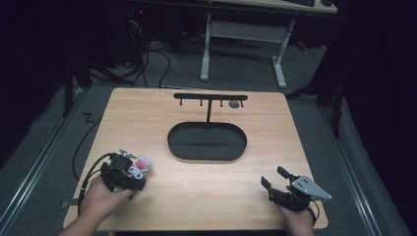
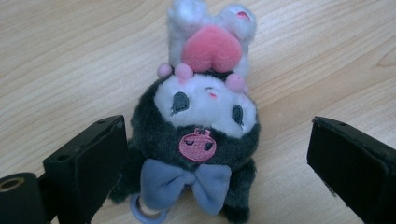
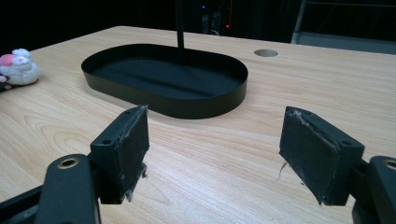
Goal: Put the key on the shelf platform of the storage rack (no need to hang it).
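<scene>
Your left gripper (image 2: 205,158) is standing wide apart around the plush toy (image 2: 201,126), which is lying on the table (image 2: 56,60) near its front left corner, just in front of your left hand (image 1: 101,196). In the left gripper view, the left jaw is sitting just beside the toy's dark fur, perhaps brushing it, while the right jaw is standing clear of it, so nothing is being squeezed. The toy looks light and soft; it is likely going to squash under the pads and spring back, so there is little risk of breaking it, though fluffy fur can slip. You are best taking hold across the round dark head, just above the blue bow (image 2: 187,184), where the stuffing is fullest. The small ring (image 2: 147,212) below the bow is probably its hanging loop, so keep that free if you can.

Your right gripper (image 3: 212,154) is hanging loose and released, holding nothing, near the front right corner of the table. Beyond it, the black oval tray (image 3: 205,102) with its upright stand (image 1: 210,98) is waiting in the middle.
</scene>
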Demonstrator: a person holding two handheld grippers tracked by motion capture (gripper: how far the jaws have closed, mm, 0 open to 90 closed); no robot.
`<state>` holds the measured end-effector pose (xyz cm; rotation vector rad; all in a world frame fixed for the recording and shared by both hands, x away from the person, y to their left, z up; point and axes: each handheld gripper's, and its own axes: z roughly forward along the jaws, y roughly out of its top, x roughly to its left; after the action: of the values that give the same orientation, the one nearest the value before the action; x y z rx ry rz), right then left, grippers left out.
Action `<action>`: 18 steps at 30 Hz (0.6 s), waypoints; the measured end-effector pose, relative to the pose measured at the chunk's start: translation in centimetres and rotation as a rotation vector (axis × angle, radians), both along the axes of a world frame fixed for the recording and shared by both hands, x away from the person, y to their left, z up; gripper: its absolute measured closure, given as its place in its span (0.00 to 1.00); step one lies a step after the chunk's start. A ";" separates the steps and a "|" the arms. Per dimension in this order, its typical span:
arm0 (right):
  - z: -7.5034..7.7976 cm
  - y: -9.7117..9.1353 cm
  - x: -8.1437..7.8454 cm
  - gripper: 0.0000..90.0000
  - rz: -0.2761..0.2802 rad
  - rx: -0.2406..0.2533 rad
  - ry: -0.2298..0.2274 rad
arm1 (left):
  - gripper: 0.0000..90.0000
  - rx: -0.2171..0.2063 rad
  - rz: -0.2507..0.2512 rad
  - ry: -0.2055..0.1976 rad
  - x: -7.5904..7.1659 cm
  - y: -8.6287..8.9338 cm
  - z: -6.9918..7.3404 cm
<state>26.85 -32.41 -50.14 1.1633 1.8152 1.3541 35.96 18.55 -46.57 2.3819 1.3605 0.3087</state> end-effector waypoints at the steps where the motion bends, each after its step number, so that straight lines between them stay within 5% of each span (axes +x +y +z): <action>1: 0.0 0.0 0.0 0.27 0.000 0.000 0.000 | 0.07 -0.003 0.004 0.006 0.1 -0.1 0.1; 18: 0.2 -0.3 -0.3 0.27 0.003 0.003 -0.002 | 0.06 0.056 -0.033 0.152 1.8 -1.9 1.1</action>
<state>26.57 -32.70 -49.91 1.1616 1.8146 1.3595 37.73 16.64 -45.45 2.5167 1.3932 0.1612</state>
